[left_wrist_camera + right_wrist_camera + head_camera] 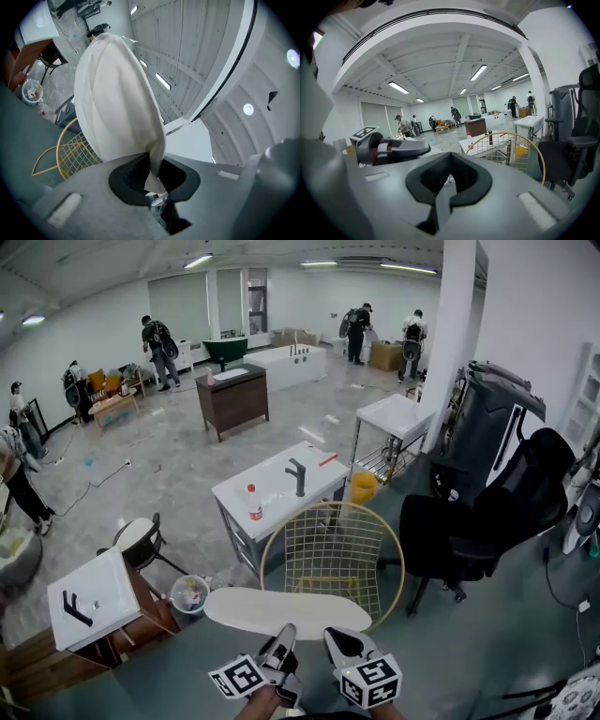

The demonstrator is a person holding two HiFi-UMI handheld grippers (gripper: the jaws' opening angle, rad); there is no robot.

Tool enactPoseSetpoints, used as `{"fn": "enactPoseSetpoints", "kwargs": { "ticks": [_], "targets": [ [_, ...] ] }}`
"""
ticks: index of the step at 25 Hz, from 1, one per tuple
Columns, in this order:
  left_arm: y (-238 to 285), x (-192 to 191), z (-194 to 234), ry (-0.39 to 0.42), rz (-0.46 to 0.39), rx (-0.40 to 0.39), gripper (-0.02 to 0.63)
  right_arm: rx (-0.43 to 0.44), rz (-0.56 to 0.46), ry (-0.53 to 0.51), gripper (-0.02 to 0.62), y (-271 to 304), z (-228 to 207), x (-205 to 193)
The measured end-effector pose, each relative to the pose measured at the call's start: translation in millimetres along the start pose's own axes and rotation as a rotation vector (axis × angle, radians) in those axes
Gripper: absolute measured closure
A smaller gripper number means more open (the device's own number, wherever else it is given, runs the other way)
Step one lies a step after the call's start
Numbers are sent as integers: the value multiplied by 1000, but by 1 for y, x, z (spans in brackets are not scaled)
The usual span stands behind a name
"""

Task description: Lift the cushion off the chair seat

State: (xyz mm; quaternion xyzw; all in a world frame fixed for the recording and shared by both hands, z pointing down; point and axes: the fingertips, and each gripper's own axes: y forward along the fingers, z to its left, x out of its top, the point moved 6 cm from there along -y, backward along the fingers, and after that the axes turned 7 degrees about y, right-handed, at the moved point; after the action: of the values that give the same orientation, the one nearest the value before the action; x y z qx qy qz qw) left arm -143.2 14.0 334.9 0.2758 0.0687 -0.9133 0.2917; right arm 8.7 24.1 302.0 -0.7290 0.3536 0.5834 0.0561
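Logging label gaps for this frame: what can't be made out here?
- Chair seat: head view, the cushion covers it; only the wire chair back shows.
- Gap between cushion and seat: hidden in the head view, and the cushion fills most of the left gripper view, where the left gripper clamps its edge.
- White speck in the right gripper jaw gap: right gripper view, too small to name.
- Bottle label: head view, too small to read.

The cushion (286, 612) is cream cloth, matt and smooth. The chair (330, 552) is thin gold-coloured metal wire with a slight sheen.
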Motion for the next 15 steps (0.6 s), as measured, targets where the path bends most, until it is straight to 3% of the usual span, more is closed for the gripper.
{"fn": "enactPoseSetpoints", "kwargs": {
  "ticks": [4, 15],
  "targets": [
    [-14, 6, -6, 50, -24, 5, 561, 9, -5, -22, 597, -3, 12, -3],
    [-33, 2, -2, 65, -46, -3, 563, -5, -26, -23, 597, -12, 23, -6]
  ]
}}
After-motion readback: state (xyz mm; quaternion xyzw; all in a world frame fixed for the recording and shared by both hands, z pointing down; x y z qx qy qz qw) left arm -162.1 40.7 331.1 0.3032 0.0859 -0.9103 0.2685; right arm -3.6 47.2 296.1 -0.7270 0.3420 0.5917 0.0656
